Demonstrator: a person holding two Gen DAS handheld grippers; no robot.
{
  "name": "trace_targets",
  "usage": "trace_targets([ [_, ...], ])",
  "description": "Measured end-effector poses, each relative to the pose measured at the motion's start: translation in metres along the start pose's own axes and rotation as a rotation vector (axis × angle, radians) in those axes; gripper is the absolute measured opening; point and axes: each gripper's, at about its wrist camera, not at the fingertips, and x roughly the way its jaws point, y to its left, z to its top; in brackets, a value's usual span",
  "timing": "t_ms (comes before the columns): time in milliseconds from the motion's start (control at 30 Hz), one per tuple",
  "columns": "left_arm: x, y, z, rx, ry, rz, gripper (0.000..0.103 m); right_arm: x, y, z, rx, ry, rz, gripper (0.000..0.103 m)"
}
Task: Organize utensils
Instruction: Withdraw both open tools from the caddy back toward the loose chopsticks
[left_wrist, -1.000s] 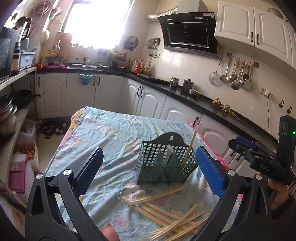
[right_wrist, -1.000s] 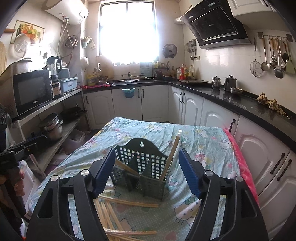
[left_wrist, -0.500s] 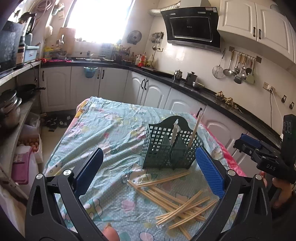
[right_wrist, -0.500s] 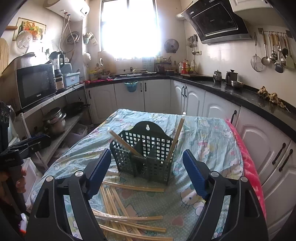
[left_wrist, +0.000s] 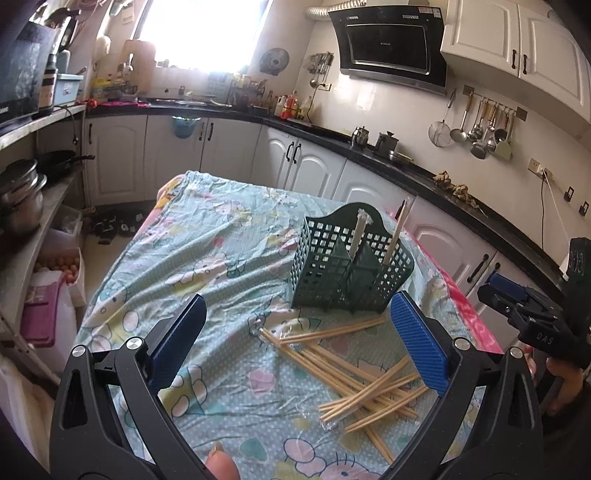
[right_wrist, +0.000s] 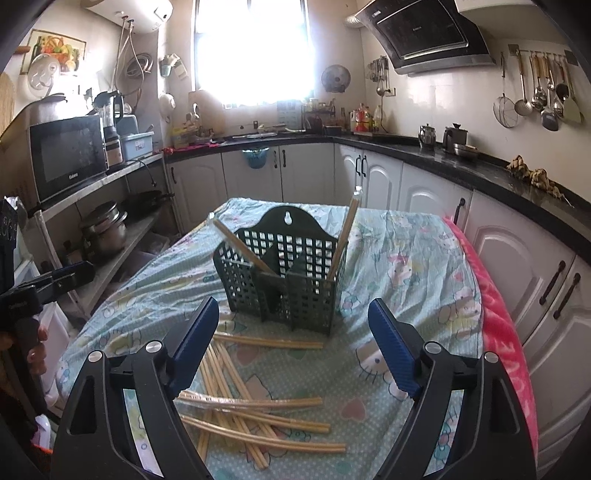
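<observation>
A dark green lattice utensil basket (left_wrist: 347, 269) stands on the cloth-covered table (left_wrist: 207, 251); it also shows in the right wrist view (right_wrist: 284, 280). Two wrapped chopsticks (left_wrist: 393, 236) lean upright in it, one per side (right_wrist: 341, 240). Several loose wooden chopsticks (left_wrist: 354, 373) lie scattered in front of the basket (right_wrist: 236, 391). My left gripper (left_wrist: 295, 347) is open and empty, above the pile. My right gripper (right_wrist: 295, 347) is open and empty, above the pile and facing the basket.
White kitchen cabinets with a black counter (left_wrist: 406, 162) run behind and right of the table. Shelves with pots (right_wrist: 103, 229) and a microwave (right_wrist: 66, 155) stand on the left. The table's right edge carries a pink cloth border (right_wrist: 506, 332).
Both grippers have pulled back and tilted down, so the basket sits farther off and more of the loose chopsticks show. Both stay open. The basket and its chopsticks have not moved.
</observation>
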Motion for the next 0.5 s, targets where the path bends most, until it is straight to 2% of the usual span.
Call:
trace_targets([
  [333, 0.011, 0.001, -0.02, 0.021, 0.064, -0.006, 0.092, -0.001, -0.01, -0.023, 0.026, 0.05, -0.027, 0.08],
  [500, 0.013, 0.002, -0.035, 0.026, 0.099, -0.046, 0.092, -0.002, -0.013, -0.034, 0.031, 0.068, -0.049, 0.08],
])
